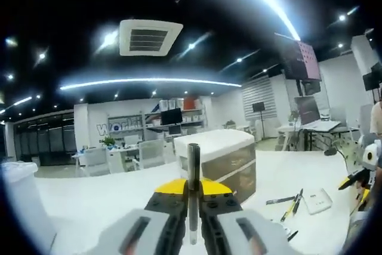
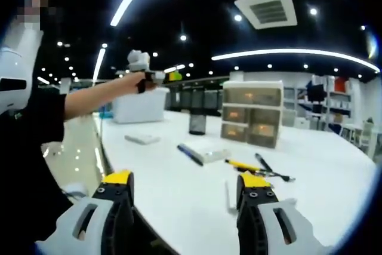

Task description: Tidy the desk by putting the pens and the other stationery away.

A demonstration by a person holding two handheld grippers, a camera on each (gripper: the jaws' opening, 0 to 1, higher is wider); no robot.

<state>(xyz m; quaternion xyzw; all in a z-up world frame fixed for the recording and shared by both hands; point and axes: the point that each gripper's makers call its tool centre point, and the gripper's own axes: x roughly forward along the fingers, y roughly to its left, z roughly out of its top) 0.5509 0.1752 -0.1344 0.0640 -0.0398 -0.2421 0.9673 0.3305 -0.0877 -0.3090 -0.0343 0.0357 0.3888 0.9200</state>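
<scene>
In the left gripper view my left gripper (image 1: 192, 207) is shut on a dark grey pen (image 1: 193, 171) that stands upright between the yellow-tipped jaws. Behind it sits a white drawer organiser (image 1: 224, 159). The right gripper view has my right gripper (image 2: 186, 207) open, with nothing between its fingers, low over the near edge of the white desk (image 2: 334, 165). On the desk lie a blue pen (image 2: 190, 153), a yellow pen (image 2: 242, 164), a black pen (image 2: 265, 164) and a white eraser (image 2: 212, 154). A black mesh pen cup (image 2: 197, 121) stands next to the drawer organiser (image 2: 252, 113).
A person's arm holds the left gripper (image 2: 170, 76) raised above the desk's far left. A white bin (image 2: 140, 107) and a flat white box (image 2: 142, 139) sit there. Loose pens (image 1: 292, 204) and a white pad (image 1: 318, 200) lie right of the organiser. Office desks and chairs stand behind.
</scene>
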